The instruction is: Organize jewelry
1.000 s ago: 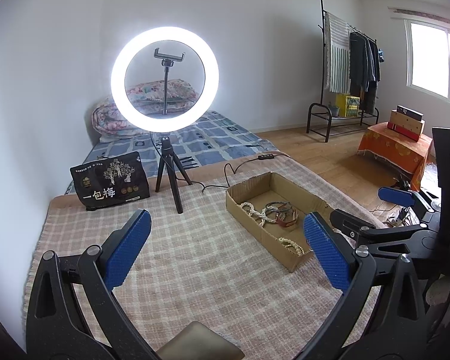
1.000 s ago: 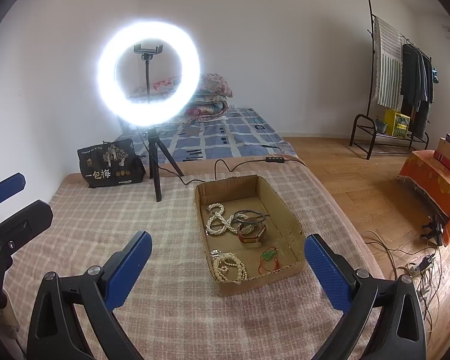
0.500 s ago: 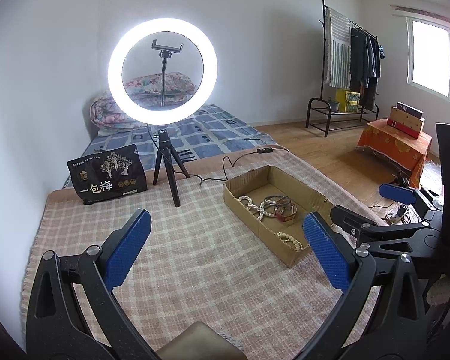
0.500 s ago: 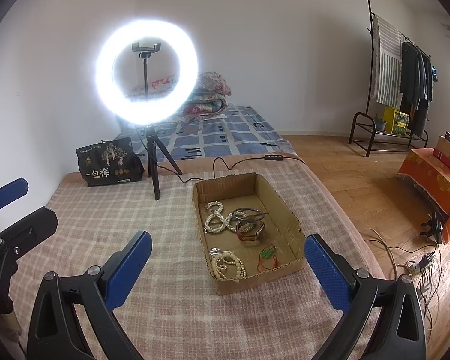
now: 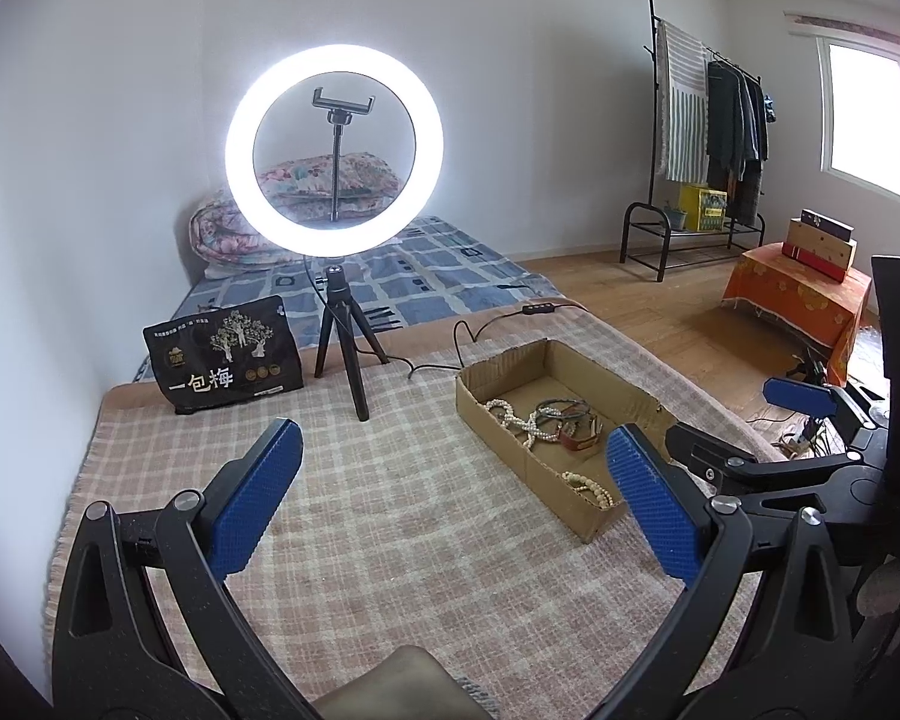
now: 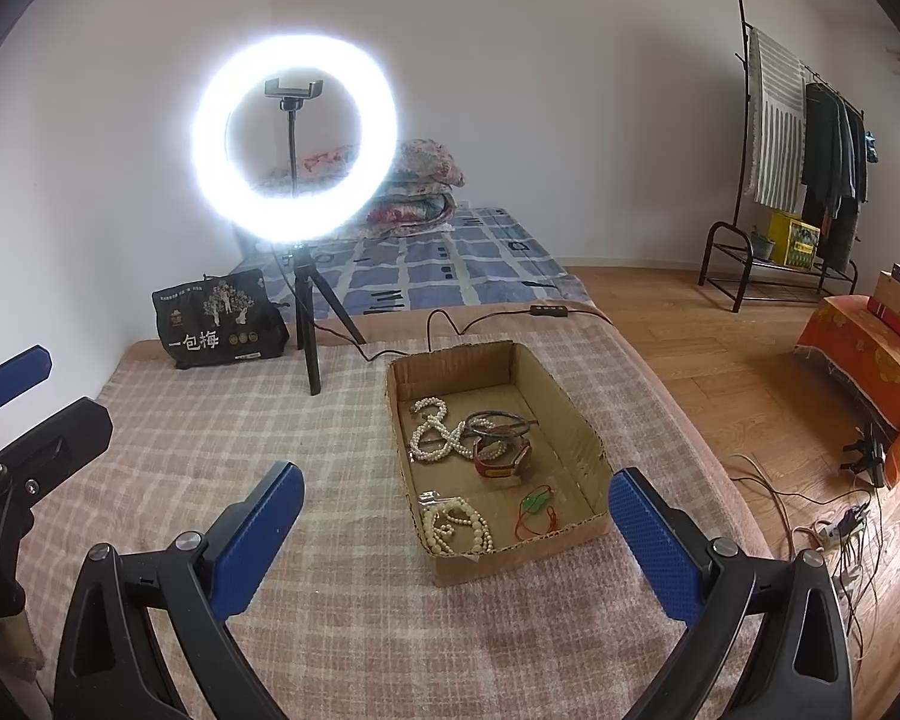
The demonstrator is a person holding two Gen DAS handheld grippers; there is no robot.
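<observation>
An open cardboard box [image 6: 561, 414] lies on the checked blanket and holds jewelry. Inside are a white pearl necklace [image 6: 435, 432], dark bangles [image 6: 498, 423], a red-brown wrist piece [image 6: 504, 462], a cream bead string [image 6: 459, 525] and a green pendant on red cord [image 6: 537, 504]. My right gripper [image 6: 456, 474] hovers open above the box's near end, holding nothing. My left gripper [image 5: 453, 429] is open over bare blanket, left of the box [image 5: 606, 384]. The left view shows the pearl necklace [image 5: 519, 420] and the right gripper [image 5: 726, 414] beyond the box.
A lit ring light [image 6: 297, 138] on a black tripod stands behind the box, with its cable [image 6: 444, 324] running past the box's far end. A black bag [image 6: 219, 324] leans at the back left. The blanket's right edge drops to a wooden floor with cables [image 6: 834, 516].
Both views drift only slightly. The grippers stay open and nothing in the box has moved.
</observation>
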